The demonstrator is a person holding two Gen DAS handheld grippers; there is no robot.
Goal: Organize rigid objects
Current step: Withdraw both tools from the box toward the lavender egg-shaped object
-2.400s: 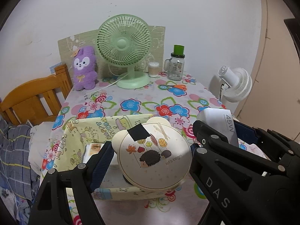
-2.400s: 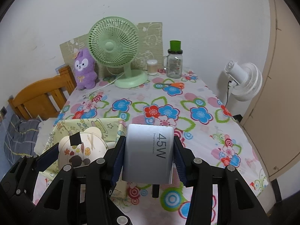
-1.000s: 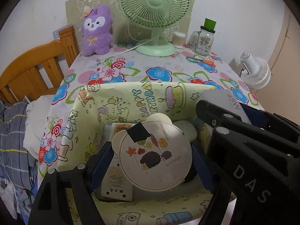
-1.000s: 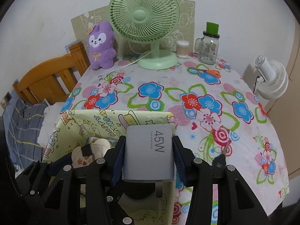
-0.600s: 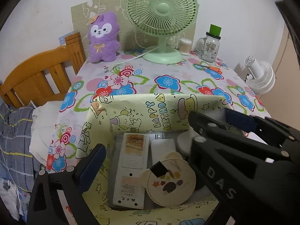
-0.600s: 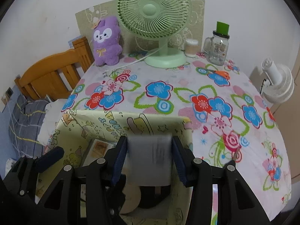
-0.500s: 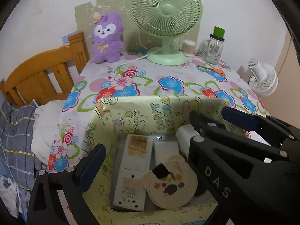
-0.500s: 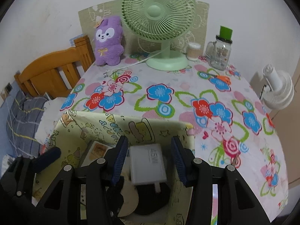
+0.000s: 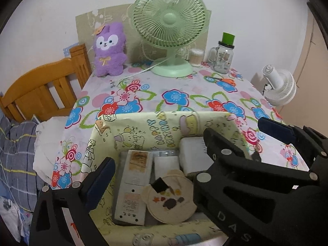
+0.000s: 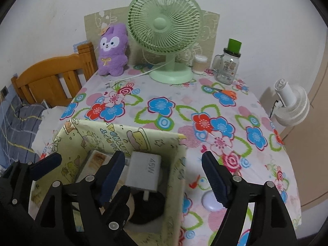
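Ahead of the fingers, the box is matt printed paper, the charger inside smooth plastic. Farther off, fan glossy plastic, toy plush, headboard varnished wood.

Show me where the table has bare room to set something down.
Free: the floral tablecloth between the yellow box and the green fan, and right of the box toward the scissors. Crowded: inside the box, and the back edge with plush toy and jar.

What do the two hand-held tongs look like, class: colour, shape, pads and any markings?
Both tongs are matte black plastic with angular, triangular cut-out arms joined by round silver rivets. The fingers end in long dark-blue ribbed pads. The left tongs show white letters "DAS" on one arm. The right tongs look the same. No cables, sleeves or hands are visible.
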